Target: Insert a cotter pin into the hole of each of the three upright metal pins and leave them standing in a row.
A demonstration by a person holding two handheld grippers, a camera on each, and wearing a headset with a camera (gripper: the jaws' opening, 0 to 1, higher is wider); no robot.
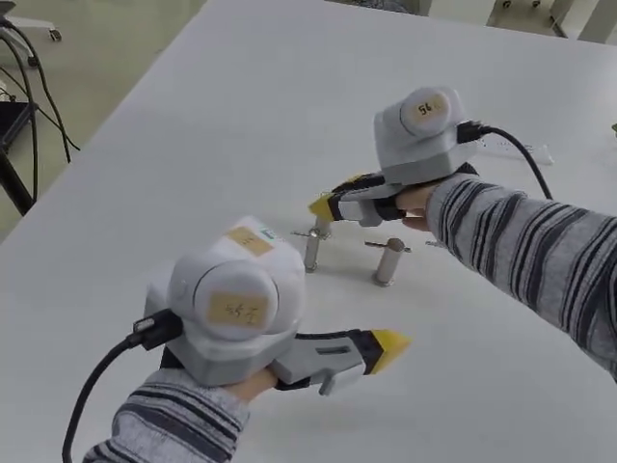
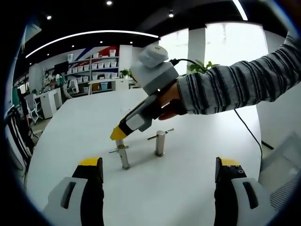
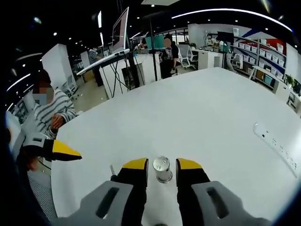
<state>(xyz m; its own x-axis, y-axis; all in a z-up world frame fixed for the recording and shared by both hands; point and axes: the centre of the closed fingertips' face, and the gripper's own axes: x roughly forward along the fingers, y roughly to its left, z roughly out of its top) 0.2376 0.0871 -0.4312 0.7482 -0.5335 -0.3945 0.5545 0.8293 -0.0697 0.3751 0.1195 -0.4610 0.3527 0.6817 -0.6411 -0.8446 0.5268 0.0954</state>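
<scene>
Steel pin upright on the desk, between the parted jaws of the right hand-held gripper; left hand-held gripper wide open. Topples easily if squeezed off-centre.

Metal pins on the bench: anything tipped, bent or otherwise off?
Nothing askew: the left metal pin and the right metal pin stand upright, a cotter pin crosswise through each. I count two; the task names three.
</scene>
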